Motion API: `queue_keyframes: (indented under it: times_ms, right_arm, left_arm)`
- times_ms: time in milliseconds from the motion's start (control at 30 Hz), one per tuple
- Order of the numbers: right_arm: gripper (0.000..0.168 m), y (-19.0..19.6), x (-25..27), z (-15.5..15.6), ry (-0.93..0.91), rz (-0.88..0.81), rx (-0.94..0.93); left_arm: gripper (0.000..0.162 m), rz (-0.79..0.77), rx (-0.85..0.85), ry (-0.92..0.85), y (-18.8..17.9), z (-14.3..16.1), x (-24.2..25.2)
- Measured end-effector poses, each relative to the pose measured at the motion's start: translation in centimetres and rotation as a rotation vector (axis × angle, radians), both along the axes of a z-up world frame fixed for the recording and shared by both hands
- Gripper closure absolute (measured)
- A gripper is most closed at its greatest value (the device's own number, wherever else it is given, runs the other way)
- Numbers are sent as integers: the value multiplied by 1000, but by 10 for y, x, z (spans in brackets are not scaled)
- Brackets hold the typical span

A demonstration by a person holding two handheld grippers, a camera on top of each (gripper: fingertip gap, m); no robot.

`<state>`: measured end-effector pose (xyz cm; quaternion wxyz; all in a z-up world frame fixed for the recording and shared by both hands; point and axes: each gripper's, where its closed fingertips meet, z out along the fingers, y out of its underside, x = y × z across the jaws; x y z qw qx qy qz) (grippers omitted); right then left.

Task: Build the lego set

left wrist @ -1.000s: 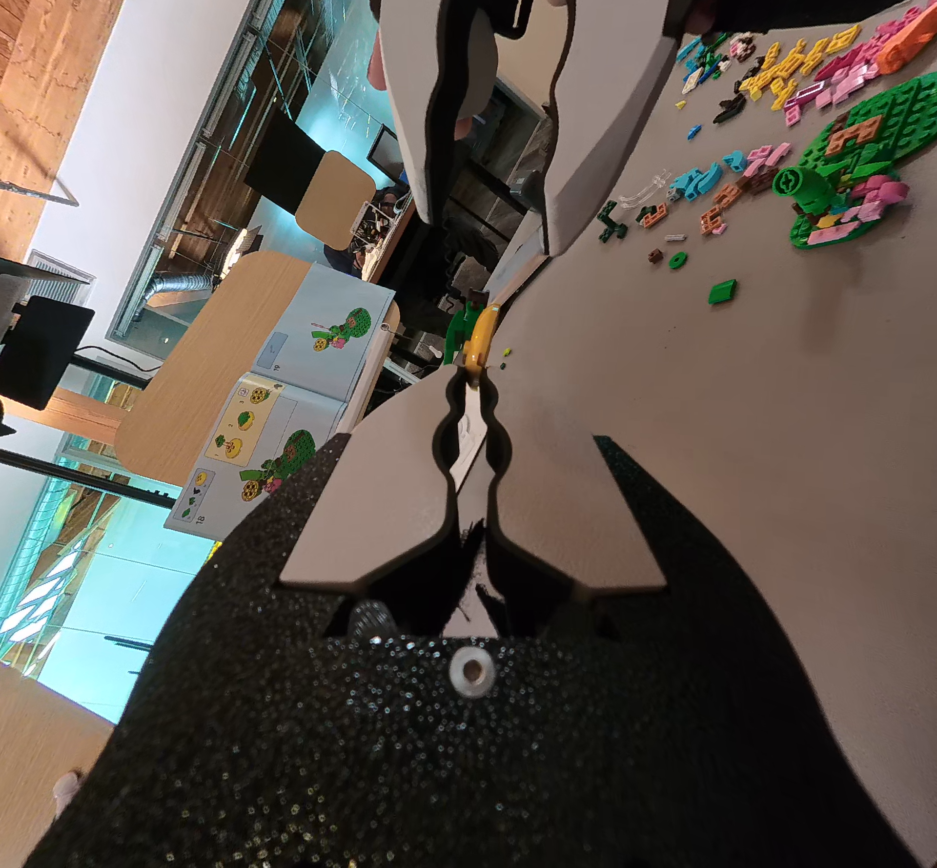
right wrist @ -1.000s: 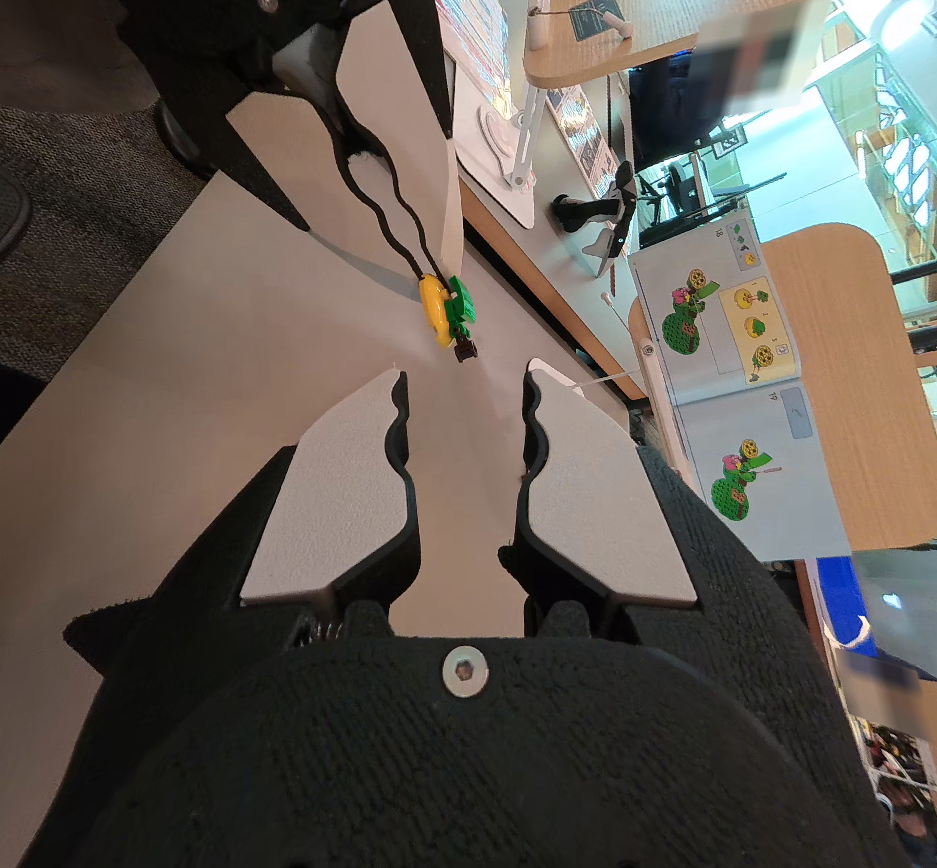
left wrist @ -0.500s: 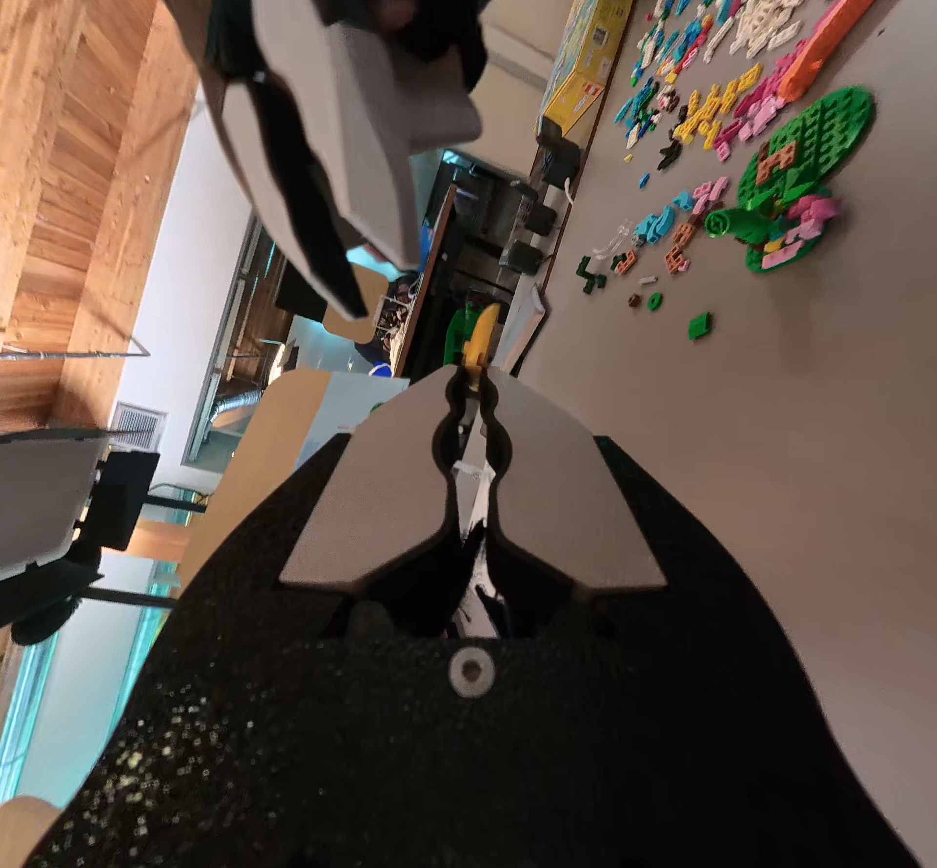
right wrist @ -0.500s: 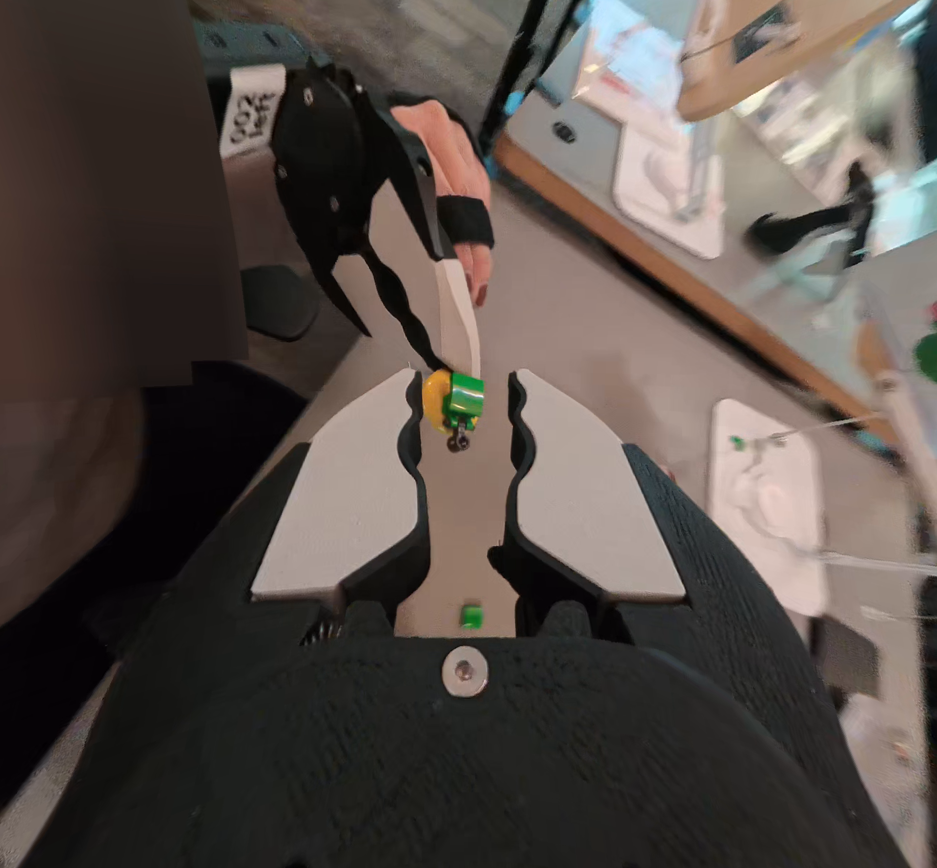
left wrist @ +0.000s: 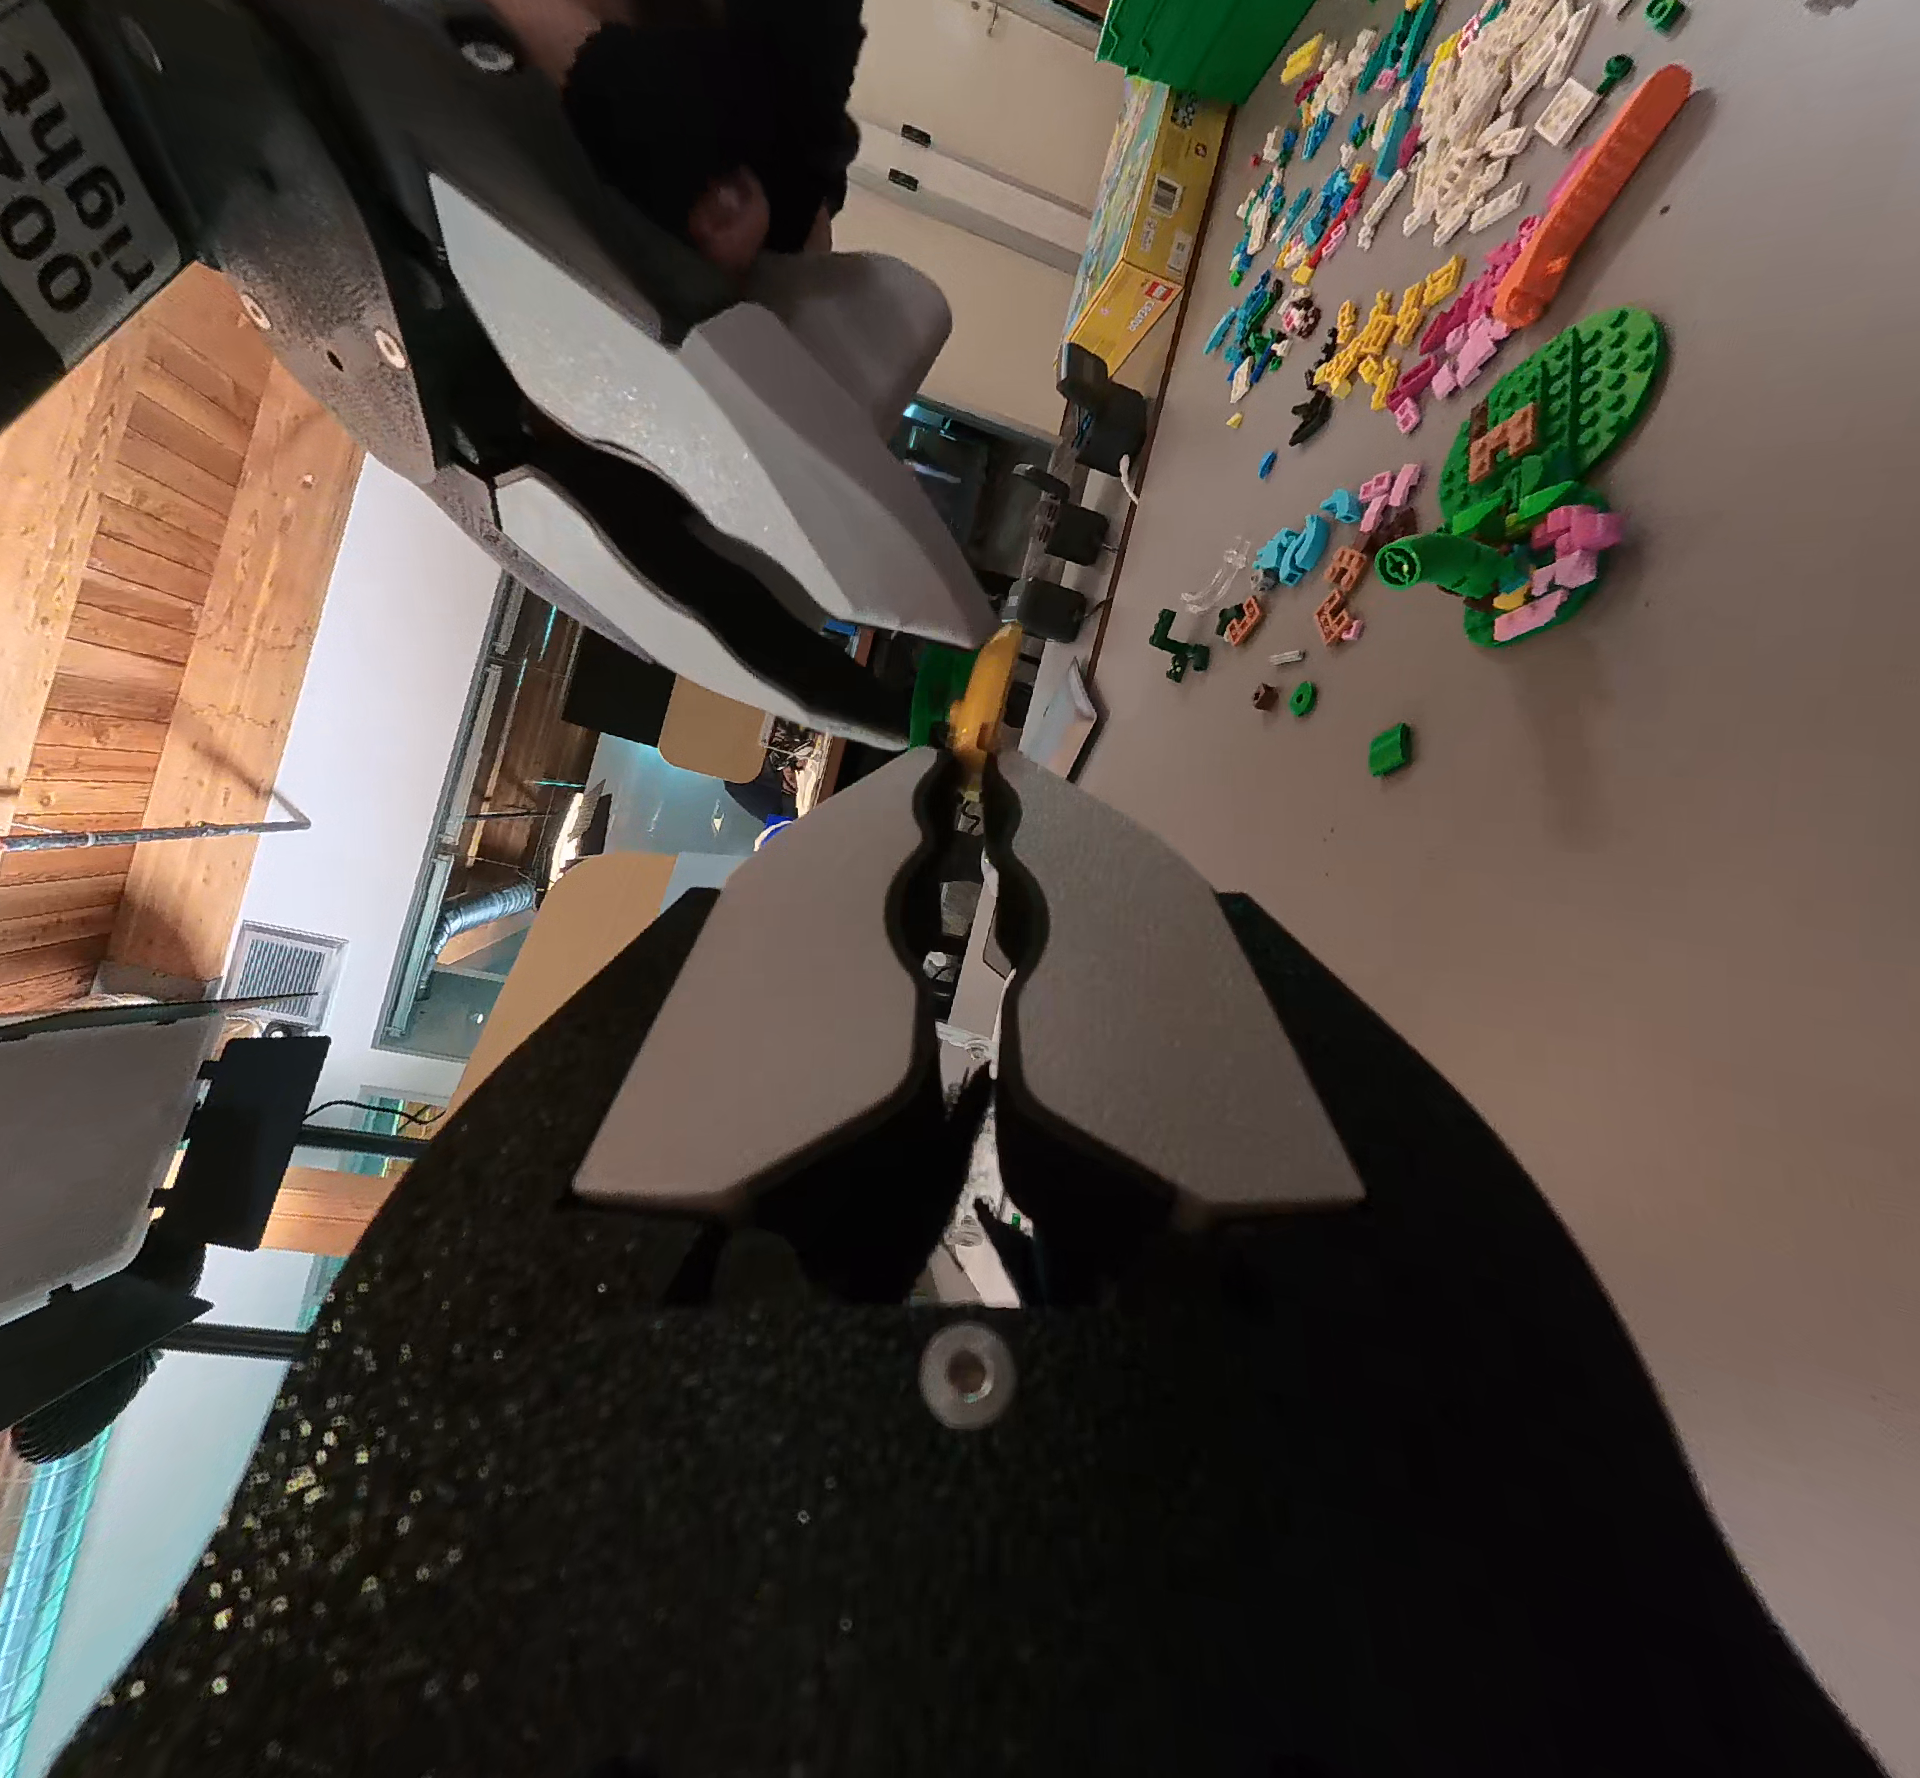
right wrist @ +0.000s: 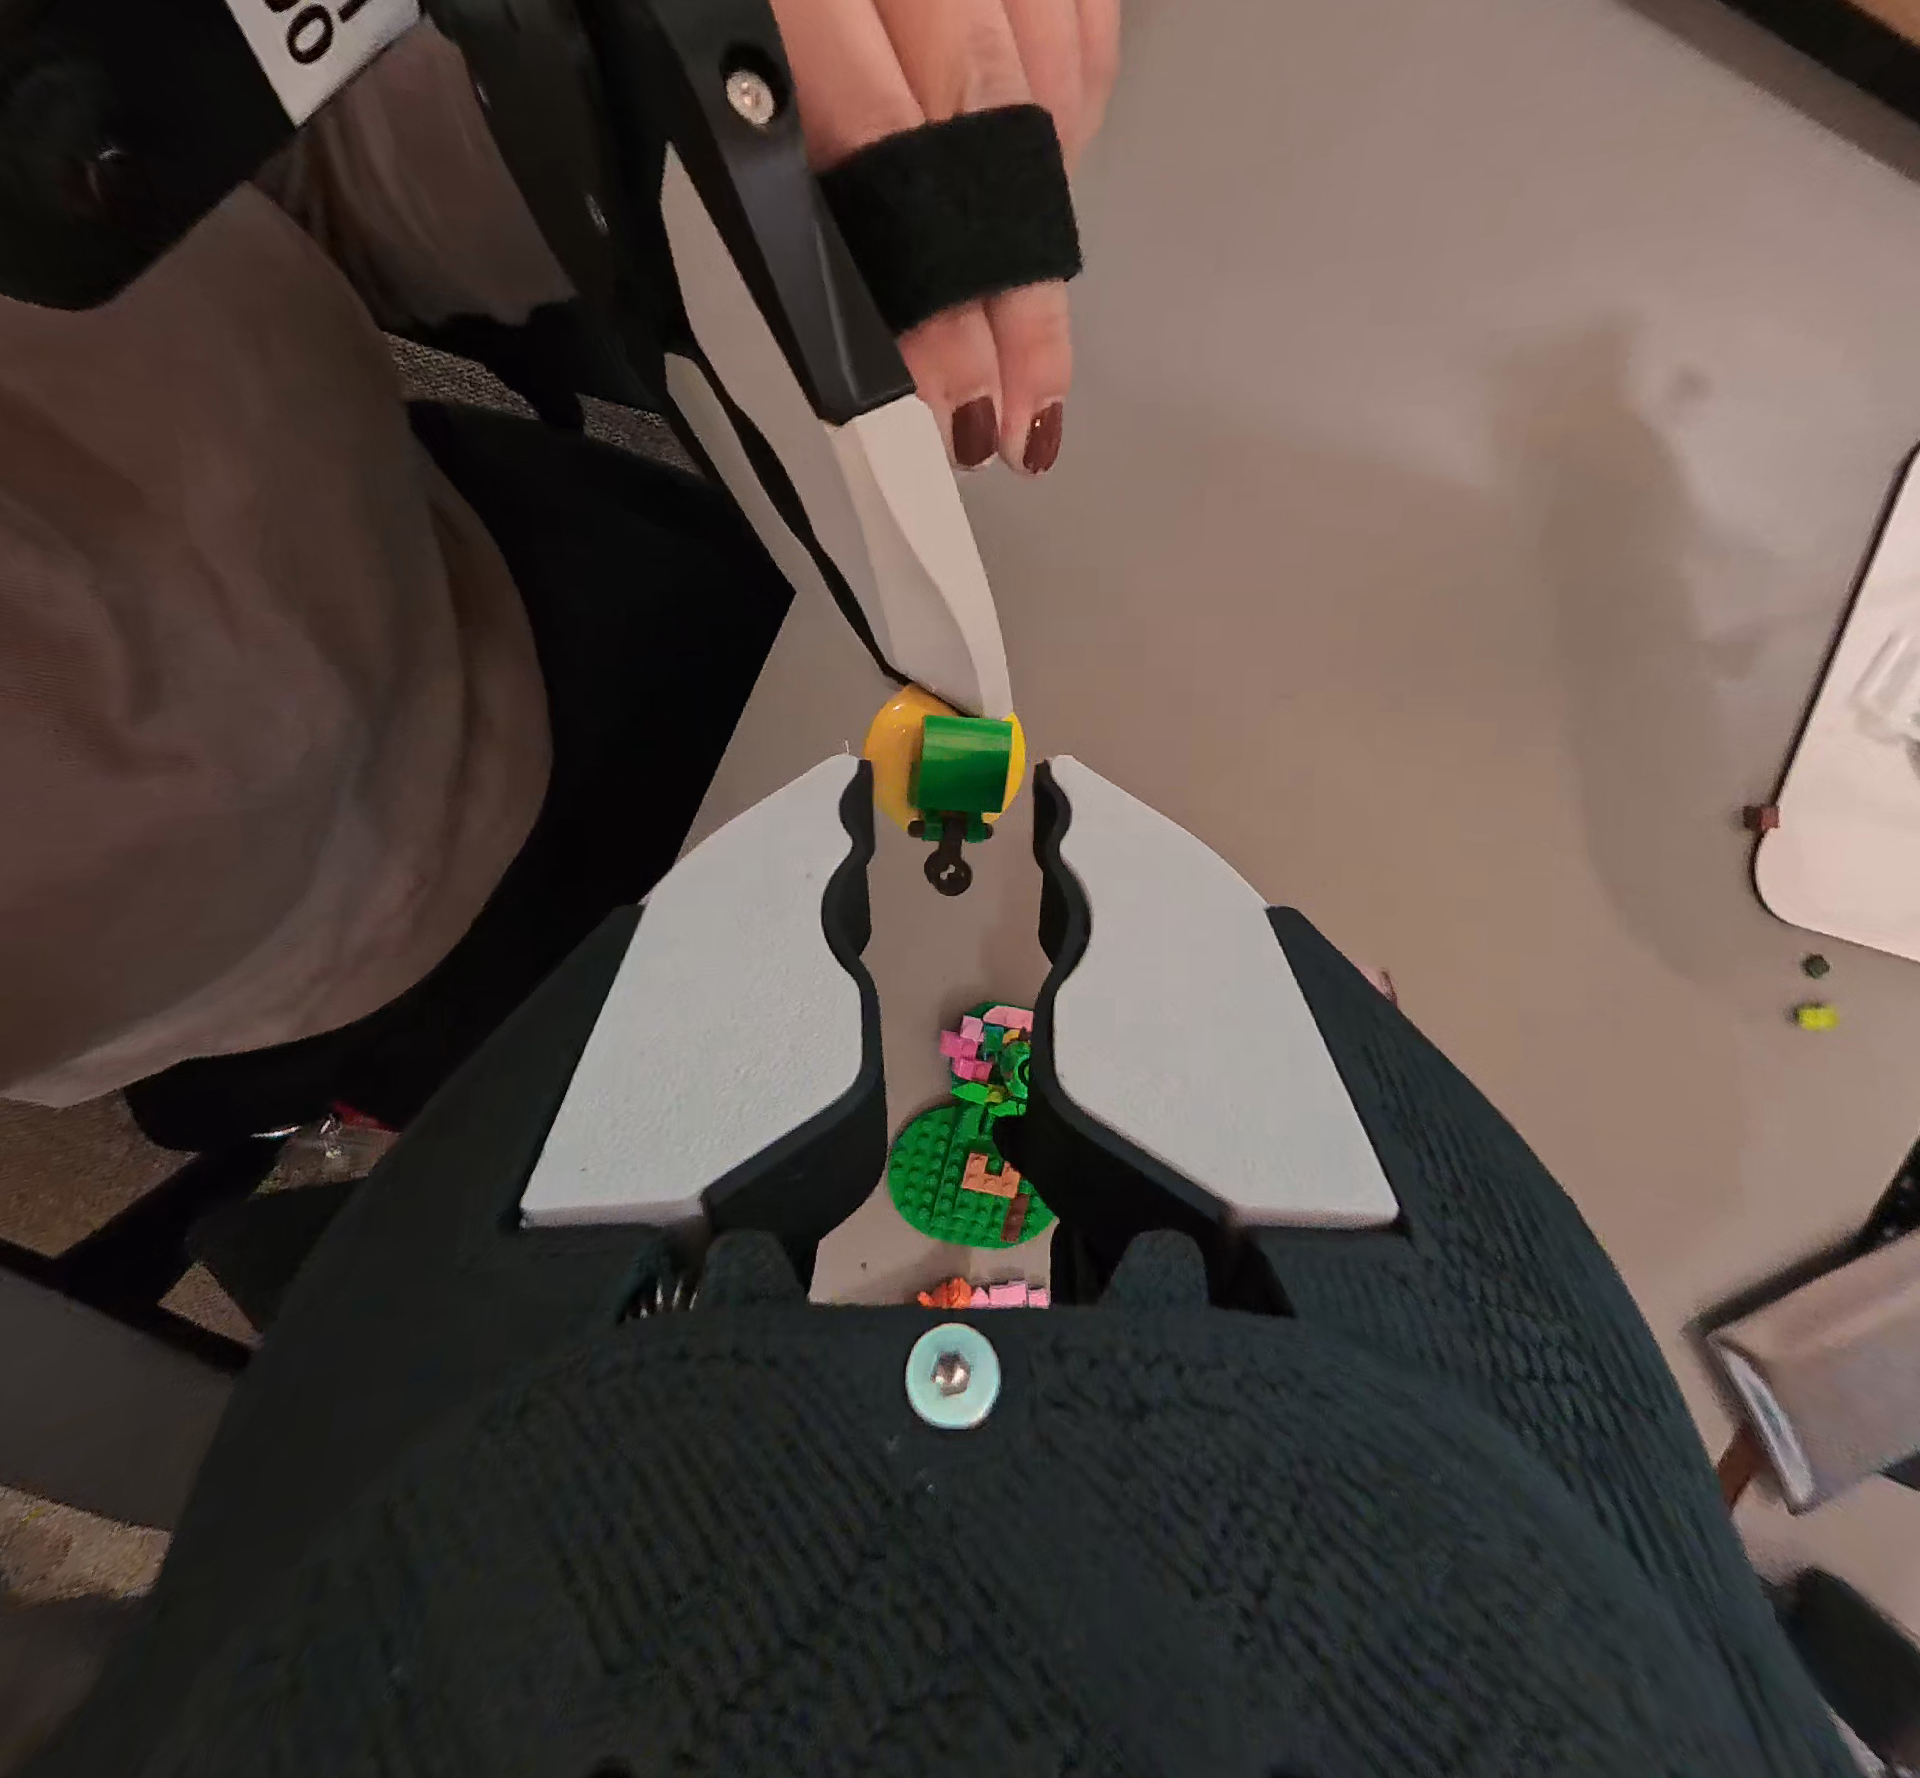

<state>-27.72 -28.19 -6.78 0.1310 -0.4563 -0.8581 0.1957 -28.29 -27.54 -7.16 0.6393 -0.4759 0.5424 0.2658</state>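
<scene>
Grey tabletop [left wrist: 1558,949] fills the right of the left wrist view, with loose bricks [left wrist: 1403,201] scattered at upper right around a round green baseplate [left wrist: 1569,419]. At frame centre, the left gripper [left wrist: 961,762] pinches a small yellow disc assembly [left wrist: 985,684], jaws nearly closed on it. In the right wrist view that yellow disc, carrying a green piece [right wrist: 961,760], sits just between the tips of the right gripper [right wrist: 948,772], whose jaws stand moderately open around it without clamping.
</scene>
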Motion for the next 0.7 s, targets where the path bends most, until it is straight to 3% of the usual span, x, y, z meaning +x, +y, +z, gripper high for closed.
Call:
queue_keyframes:
  times_ms: [133, 200, 367, 433, 700]
  right_arm:
    - [142, 1, 0, -1, -11, -9, 0]
    - [153, 0, 1, -1, -20, -5, -4]
    - [154, -7, 9, 6, -23, 43, -51]
    - [154, -16, 14, 15, 12, 120, -92]
    - [154, -86, 33, 63, 324, 700, -200]
  left_arm:
    - [157, -11, 1, 10, -1, -1, 5]
    - [158, -16, -1, 16, -1, -2, 6]
    - [157, -92, -33, -37, -9, -1, 13]
    - [157, -208, -68, -128, -21, 6, 22]
    - [157, -940, -279, -572, -95, 49, 47]
